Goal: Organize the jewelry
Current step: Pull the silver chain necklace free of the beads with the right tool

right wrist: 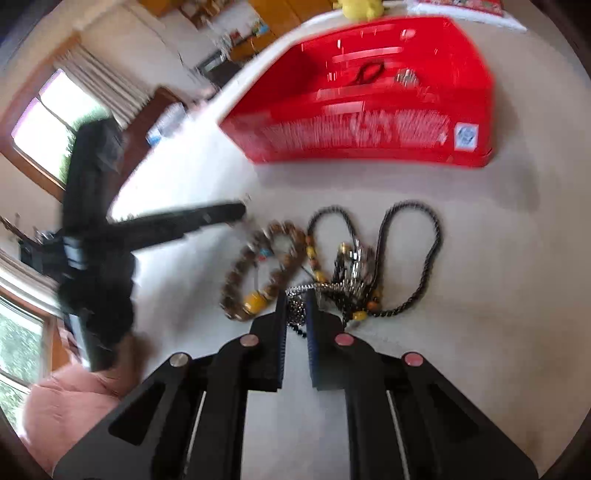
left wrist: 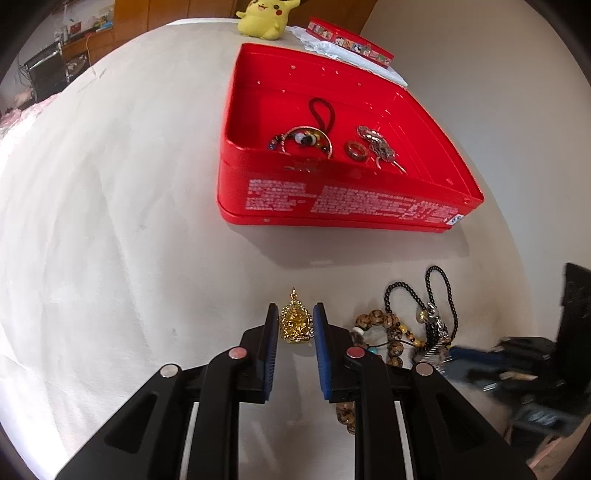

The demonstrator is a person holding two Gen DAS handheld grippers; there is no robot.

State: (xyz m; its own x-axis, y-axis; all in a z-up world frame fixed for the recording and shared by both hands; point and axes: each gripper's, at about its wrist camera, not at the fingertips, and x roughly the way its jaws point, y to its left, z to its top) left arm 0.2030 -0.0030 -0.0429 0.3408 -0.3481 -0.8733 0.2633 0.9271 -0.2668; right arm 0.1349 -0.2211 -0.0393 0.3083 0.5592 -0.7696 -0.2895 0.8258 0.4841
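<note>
On the white table (left wrist: 110, 221), your left gripper (left wrist: 295, 321) brackets the gold pendant (left wrist: 294, 324), jaws apart. Your right gripper (right wrist: 295, 310) pinches a beaded chain (right wrist: 295, 314) from the tangle at twelve o'clock; lifting may drag the wooden bracelet (right wrist: 258, 266) along.

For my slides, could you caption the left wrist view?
Left gripper straddles gold pendant before red tin.

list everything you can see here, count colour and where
tin: 1, red, open, far side of the table
jewelry in tin: several pieces, black cord loop, bead ring, brown ring, silver charms
gold pendant: 1, gold, on table between left gripper's fingers
bead bracelet: 1, brown with yellow beads, on table
black cords: tangled pile with silver chain, count unclear
plush toy: 1, yellow, far edge
lid: 1, red, behind tin
left gripper: black, open around pendant
right gripper: black, narrowed on dark beads at pile's edge
</note>
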